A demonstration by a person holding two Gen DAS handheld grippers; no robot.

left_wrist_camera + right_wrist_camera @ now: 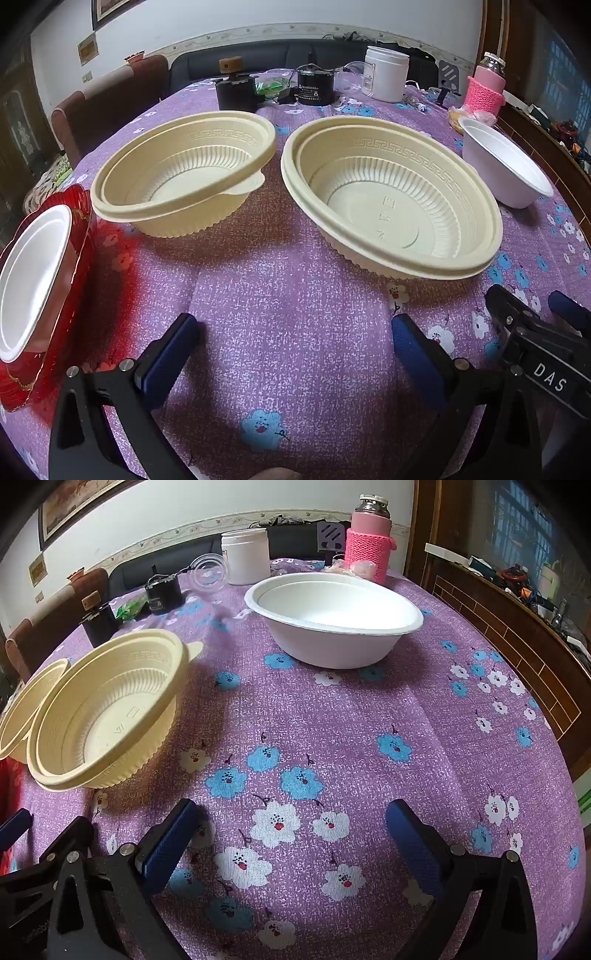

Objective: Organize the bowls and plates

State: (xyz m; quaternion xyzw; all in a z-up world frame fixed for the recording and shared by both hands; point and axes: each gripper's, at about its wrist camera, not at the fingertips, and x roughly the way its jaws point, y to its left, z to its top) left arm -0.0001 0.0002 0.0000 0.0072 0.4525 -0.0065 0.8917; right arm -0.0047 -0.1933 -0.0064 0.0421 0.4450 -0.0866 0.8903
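Two cream ribbed plastic bowls stand on the purple flowered tablecloth: one on the left [177, 177] and one on the right [391, 199], which also shows in the right wrist view [107, 716]. A white bowl [506, 166] [332, 616] stands farther right. Another white bowl [29, 273] rests on a red plate [79, 266] at the left edge. My left gripper [295, 343] is open and empty, short of the cream bowls. My right gripper [291, 827] is open and empty over bare cloth, short of the white bowl, and shows in the left wrist view [532, 306].
At the table's far end stand a white jar [245, 555], a pink-sleeved flask [369, 542], black canisters [314, 88] and a clear lid [208, 572]. Brown chairs [107, 99] stand to the left. A wooden cabinet [517, 627] runs along the right.
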